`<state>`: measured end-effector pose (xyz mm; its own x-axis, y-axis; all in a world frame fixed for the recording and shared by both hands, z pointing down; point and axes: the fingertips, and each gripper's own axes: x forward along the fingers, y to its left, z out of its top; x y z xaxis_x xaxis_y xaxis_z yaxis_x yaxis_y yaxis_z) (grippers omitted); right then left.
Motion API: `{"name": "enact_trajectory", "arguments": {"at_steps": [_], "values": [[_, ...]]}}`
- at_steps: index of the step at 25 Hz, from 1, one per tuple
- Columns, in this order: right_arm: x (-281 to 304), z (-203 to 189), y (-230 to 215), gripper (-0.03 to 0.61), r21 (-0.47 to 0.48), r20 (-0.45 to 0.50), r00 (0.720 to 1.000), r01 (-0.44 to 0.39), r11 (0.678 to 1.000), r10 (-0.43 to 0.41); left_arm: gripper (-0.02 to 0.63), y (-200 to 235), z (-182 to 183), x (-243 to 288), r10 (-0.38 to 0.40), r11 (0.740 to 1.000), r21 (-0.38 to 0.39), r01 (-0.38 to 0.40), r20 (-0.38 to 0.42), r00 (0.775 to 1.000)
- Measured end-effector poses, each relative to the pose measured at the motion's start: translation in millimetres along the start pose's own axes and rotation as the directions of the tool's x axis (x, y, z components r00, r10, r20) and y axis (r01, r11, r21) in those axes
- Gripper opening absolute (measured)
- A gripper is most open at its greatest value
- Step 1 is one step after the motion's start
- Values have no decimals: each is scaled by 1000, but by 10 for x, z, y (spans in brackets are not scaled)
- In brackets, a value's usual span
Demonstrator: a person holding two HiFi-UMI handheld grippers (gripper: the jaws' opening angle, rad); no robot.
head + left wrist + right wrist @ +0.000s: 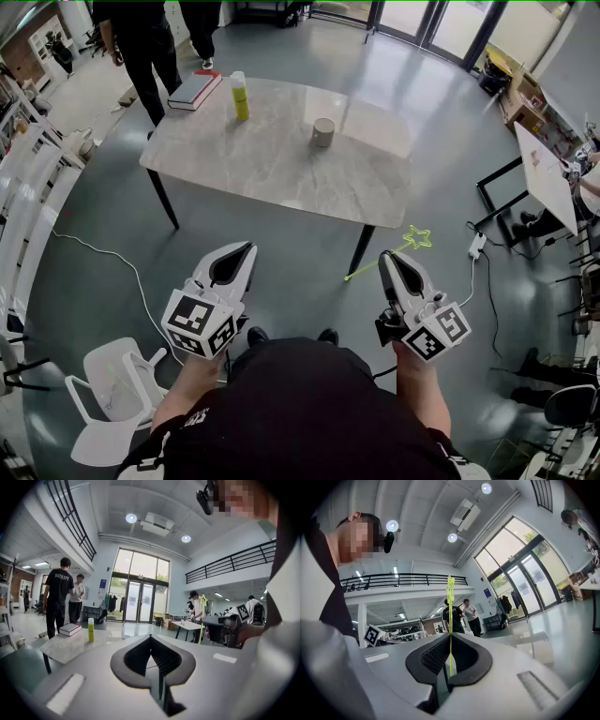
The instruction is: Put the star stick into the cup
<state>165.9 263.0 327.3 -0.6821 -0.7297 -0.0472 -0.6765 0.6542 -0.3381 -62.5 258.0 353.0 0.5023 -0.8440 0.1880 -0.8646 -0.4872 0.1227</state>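
A thin yellow-green star stick (382,260) is clamped in my right gripper (385,255), which is shut on it; its star (417,236) points up and to the right, off the table's near corner. In the right gripper view the stick (450,620) rises straight from between the pads. The grey cup (323,132) stands upright on the marble table (272,159), well ahead of both grippers. My left gripper (249,247) hangs in front of the table, jaws together with nothing in them. From the left gripper view (151,638) the stick (203,616) shows at the right.
A yellow-green bottle (240,96) and a book (194,90) sit at the table's far left. Two people (150,37) stand beyond it. A white chair (117,384) is at lower left, a power strip (476,246) and cables lie on the floor, and a second table (544,173) stands at right.
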Motion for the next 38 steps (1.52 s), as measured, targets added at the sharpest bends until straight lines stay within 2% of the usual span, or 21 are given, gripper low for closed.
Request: {"name": "enact_trajectory", "arguments": {"at_steps": [6,12,17,23,26,31,38], "values": [[53,-26,85,18,-6,-11,1000,-11,1000,11,0,31,39,-56,8,1000,8,-8,16,1000],[206,-43,246,18,-70,-22,999,-35,997,33,0,104,112,-133,24,997,72,-28,61,998],[397,-103,402,20,-54,-27,998,-60,997,58,0,266,104,-235,24,996,87,-29,60,998],[722,-181,581,20,-29,-21,998,-61,998,60,0,622,173,-410,28,997,66,-33,85,996],[868,-252,711,20,-27,-23,998,-58,998,58,0,769,210,-514,15,997,79,-23,104,994],[986,-331,987,20,-23,-36,998,-57,998,57,0,1027,92,-691,22,998,61,-26,73,997],[1188,-414,836,20,21,-41,998,-45,999,46,0,1324,-83,-552,39,999,9,-40,47,998]]}}
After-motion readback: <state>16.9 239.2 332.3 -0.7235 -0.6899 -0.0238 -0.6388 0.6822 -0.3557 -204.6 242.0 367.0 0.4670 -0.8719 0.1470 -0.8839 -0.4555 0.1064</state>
